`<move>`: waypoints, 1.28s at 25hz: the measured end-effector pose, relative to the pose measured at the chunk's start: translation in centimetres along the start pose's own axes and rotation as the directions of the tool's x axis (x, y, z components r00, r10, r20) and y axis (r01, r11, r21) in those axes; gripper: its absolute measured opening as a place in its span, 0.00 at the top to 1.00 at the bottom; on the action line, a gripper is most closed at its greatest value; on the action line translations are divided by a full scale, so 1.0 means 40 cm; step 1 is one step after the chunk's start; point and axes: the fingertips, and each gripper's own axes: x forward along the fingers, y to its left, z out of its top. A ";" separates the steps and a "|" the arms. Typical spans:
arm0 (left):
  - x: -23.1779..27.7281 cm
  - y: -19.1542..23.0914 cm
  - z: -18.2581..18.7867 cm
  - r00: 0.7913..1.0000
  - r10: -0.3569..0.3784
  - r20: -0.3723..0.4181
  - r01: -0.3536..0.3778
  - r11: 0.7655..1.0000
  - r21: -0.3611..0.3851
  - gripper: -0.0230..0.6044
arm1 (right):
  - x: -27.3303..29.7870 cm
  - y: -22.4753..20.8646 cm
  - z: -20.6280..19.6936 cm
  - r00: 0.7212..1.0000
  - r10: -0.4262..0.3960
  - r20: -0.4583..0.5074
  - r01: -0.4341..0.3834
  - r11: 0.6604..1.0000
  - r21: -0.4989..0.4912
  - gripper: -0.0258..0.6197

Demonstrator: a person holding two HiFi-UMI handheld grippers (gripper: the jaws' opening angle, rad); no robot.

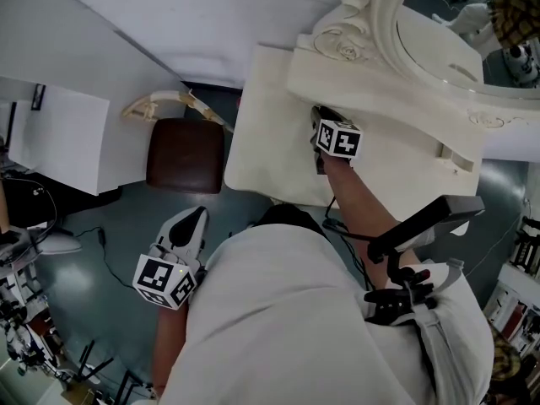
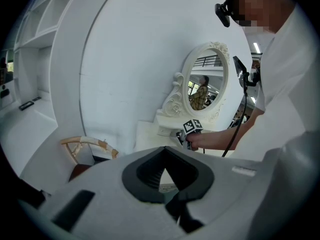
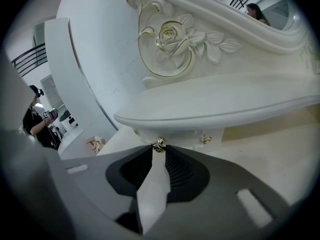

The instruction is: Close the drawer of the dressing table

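The white dressing table (image 1: 270,146) stands under its oval mirror (image 1: 456,24). Beneath the carved shelf (image 3: 210,109) is the small drawer front (image 3: 187,135) with a gold knob (image 3: 159,144). My right gripper (image 3: 159,148) is shut on that knob, which sits at its fingertips. From the head view the right gripper (image 1: 319,118) reaches under the shelf edge, and the drawer itself is hidden. How far the drawer stands out I cannot tell. My left gripper (image 1: 196,218) hangs low over the floor, away from the table, shut and holding nothing (image 2: 163,149).
A stool with a brown seat (image 1: 186,154) and a cream curved back (image 1: 164,104) stands left of the table. A second gold knob (image 3: 206,140) sits to the right of the gripped one. A white curved wall (image 2: 125,59) rises behind. Cables and stands lie at the floor's left edge (image 1: 34,310).
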 end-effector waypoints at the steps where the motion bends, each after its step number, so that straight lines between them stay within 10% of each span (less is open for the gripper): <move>1: 0.001 -0.001 -0.001 1.000 -0.001 0.000 0.001 1.000 -0.001 0.96 | 0.001 -0.001 0.000 1.000 0.002 -0.001 -0.002 1.000 -0.001 0.83; 18: -0.067 0.004 -0.037 1.000 -0.010 0.013 0.010 1.000 0.002 0.96 | -0.020 0.021 -0.047 0.998 -0.007 -0.060 0.003 0.998 -0.063 0.77; 32: -0.161 0.005 -0.096 0.997 -0.066 0.028 0.065 0.997 0.032 0.96 | -0.158 0.088 -0.177 0.992 -0.045 -0.118 0.031 0.993 -0.117 0.96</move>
